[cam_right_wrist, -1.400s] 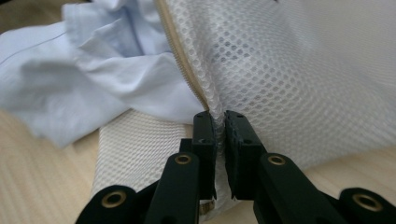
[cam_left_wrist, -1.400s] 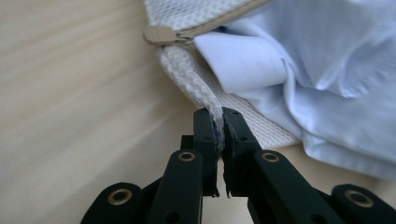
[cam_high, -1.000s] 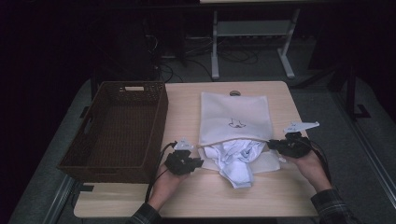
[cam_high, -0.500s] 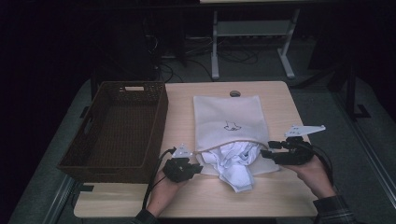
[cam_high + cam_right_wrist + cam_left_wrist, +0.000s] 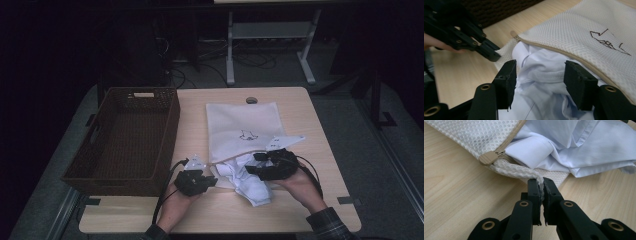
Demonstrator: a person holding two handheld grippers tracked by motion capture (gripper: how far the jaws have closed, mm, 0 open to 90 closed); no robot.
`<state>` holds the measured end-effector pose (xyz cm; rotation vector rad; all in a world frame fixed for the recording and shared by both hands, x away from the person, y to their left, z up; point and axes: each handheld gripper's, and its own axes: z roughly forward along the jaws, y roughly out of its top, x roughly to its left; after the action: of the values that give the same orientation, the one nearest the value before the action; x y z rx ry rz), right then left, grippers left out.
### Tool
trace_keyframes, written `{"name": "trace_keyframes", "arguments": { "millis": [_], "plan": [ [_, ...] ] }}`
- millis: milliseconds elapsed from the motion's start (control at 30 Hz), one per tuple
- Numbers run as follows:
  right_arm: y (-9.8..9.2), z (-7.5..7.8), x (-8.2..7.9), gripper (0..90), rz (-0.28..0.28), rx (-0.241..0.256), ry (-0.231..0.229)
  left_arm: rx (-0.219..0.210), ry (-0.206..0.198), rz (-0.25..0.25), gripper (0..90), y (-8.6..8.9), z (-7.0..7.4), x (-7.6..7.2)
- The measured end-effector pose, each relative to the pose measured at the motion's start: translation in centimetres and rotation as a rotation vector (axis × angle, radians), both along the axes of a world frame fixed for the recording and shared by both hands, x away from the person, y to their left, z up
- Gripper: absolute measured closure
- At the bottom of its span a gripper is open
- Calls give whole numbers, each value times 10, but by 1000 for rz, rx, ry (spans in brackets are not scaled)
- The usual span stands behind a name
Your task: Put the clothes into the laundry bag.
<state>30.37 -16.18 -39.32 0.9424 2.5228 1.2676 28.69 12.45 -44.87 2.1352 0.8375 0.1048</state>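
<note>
A cream mesh laundry bag (image 5: 243,126) with a tan zipper lies flat on the pale wooden table (image 5: 200,125), just right of the dark brown woven basket (image 5: 127,137). The left gripper (image 5: 542,185) is clamped on the bag's near corner, beside the zipper's tan end tab (image 5: 488,158). A crumpled white shirt (image 5: 541,75) spills from the bag's open mouth toward the table's near edge. The right gripper (image 5: 539,75) hangs over that shirt, jaws spread wide, one on either side of a fold.

high view dim, surroundings nearly black | close views bright, perhaps edge-soft
</note>
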Motion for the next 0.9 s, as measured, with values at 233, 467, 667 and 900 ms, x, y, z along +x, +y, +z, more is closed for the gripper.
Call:
{"name": "trace_keyframes", "arguments": {
  "millis": [233,467,667,900],
  "plan": [
    [19,-18,10,546,-14,-96,-4,6,4,-2,854,-1,0,0],
    [29,-28,14,778,-38,-166,-22,5,11,-10,861,-2,1,-1],
    [31,-25,18,809,-77,-141,-41,11,12,-33,862,-4,1,-3],
    [31,-21,29,816,-120,-105,-61,23,22,-62,864,-9,0,-5]
  ]
}}
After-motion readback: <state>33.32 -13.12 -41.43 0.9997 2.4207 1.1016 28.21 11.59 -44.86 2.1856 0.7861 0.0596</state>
